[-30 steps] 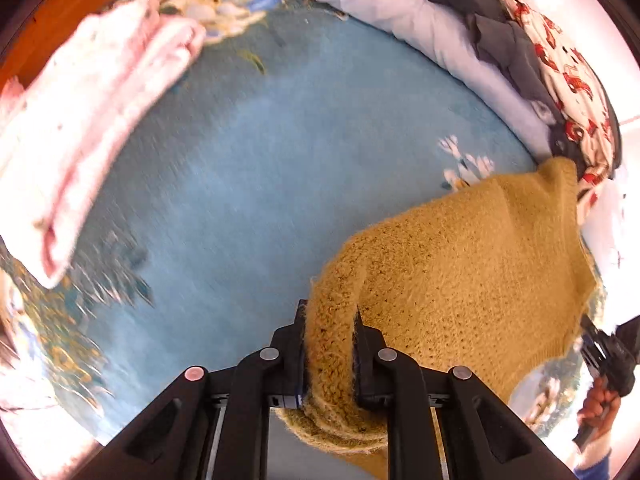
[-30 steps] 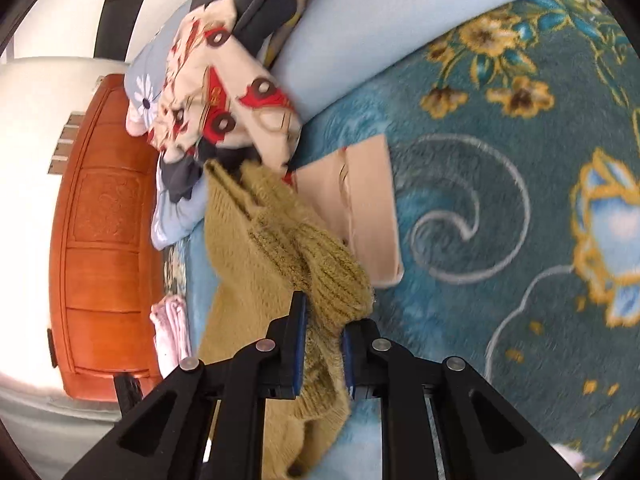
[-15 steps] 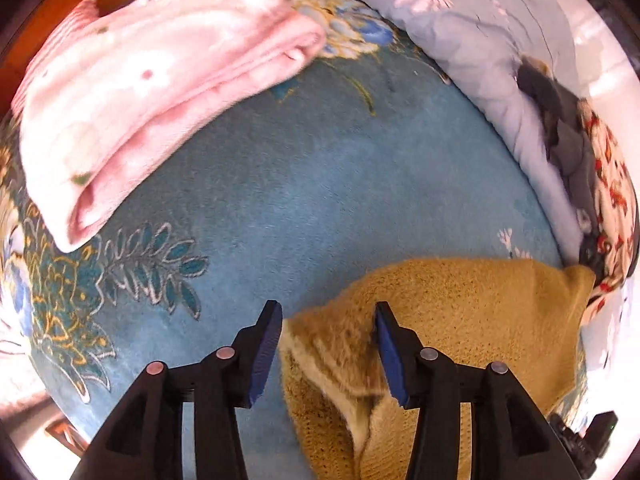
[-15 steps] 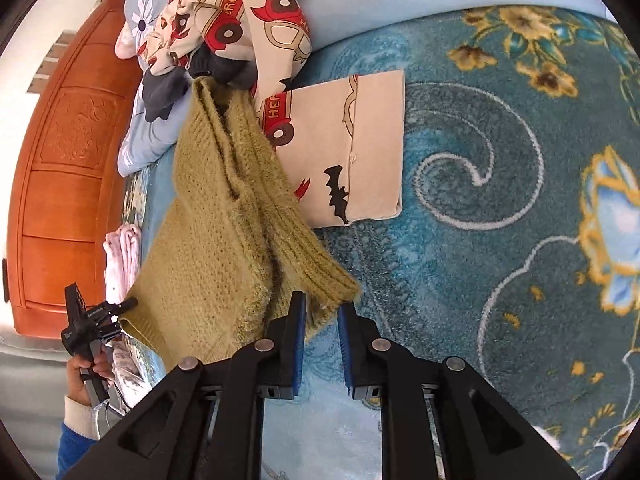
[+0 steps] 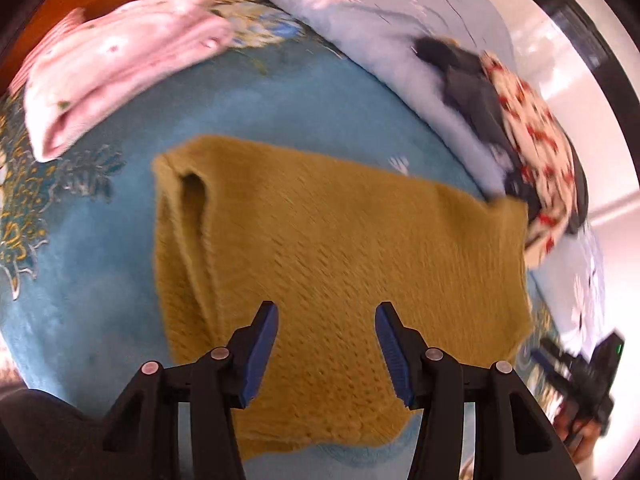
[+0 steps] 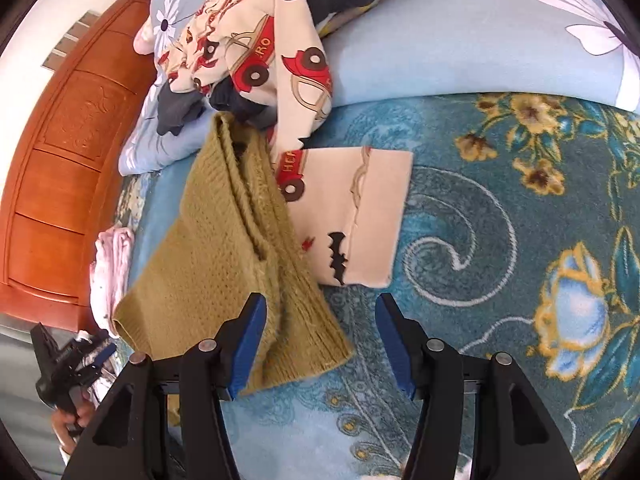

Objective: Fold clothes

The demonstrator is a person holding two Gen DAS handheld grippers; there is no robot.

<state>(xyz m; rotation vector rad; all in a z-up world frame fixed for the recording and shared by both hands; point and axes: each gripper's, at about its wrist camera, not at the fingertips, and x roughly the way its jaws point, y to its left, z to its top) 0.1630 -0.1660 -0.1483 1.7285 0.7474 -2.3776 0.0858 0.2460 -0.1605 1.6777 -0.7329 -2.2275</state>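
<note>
Mustard sweater (image 5: 340, 240) flat on blue blanket (image 5: 100, 280), both grippers' jaws opening

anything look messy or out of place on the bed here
Yes: the mustard sweater lies skewed, its far corner tucked under the unfolded pile of car-print cloth and dark clothes. The pink garment and beige car-print piece are neatly folded.

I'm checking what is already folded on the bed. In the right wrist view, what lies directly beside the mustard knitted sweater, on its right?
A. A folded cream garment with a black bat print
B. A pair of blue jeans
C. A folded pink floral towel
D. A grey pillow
A: the folded cream garment with a black bat print lies flat on the teal blanket, against the mustard knitted sweater's right edge.
</note>
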